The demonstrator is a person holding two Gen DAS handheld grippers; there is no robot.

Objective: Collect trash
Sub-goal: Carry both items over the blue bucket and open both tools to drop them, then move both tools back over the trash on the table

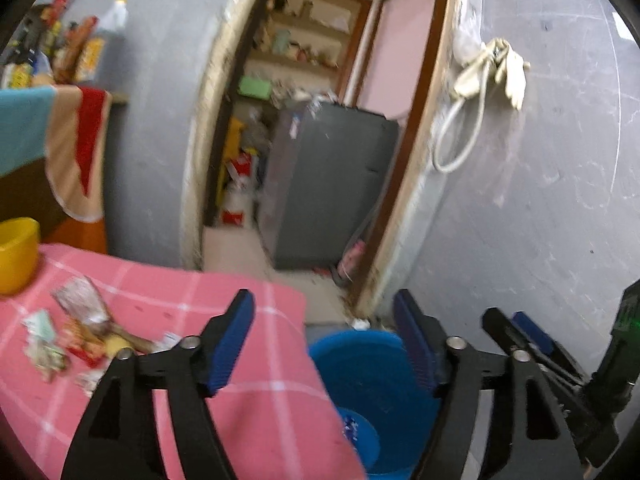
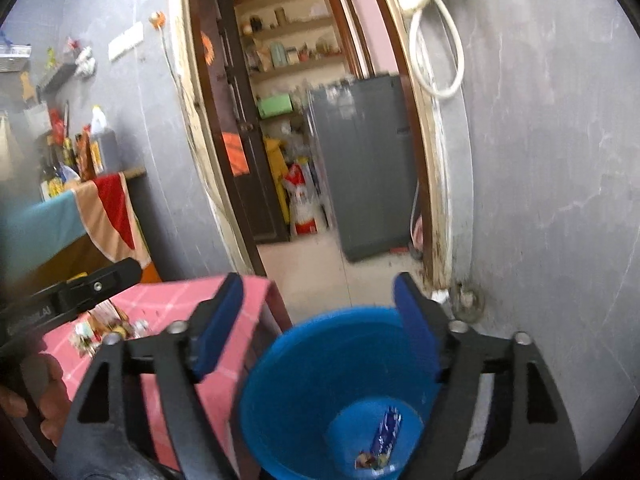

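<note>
A blue bucket point(image 1: 372, 380) point(image 2: 320, 380) stands on the floor beside the table's right end. At its bottom lie a blue wrapper point(image 2: 386, 426) and a small crumpled scrap. A pile of wrappers and packets point(image 1: 80, 332) point(image 2: 104, 328) lies on the pink checked tablecloth point(image 1: 256, 400) point(image 2: 236, 384). My left gripper point(image 1: 323, 300) is open and empty, over the table's corner and the bucket's rim. My right gripper point(image 2: 318, 284) is open and empty above the bucket's mouth. One of the right gripper's fingers point(image 1: 532, 334) shows at the right of the left wrist view.
A yellow bowl point(image 1: 16, 256) sits at the table's far left. Behind, a doorway leads to a grey fridge point(image 1: 332, 184) point(image 2: 368, 160) and shelves. The grey wall point(image 1: 540, 200) with a white cable point(image 1: 460, 136) is close on the right. A hand point(image 2: 40, 396) holds the left gripper.
</note>
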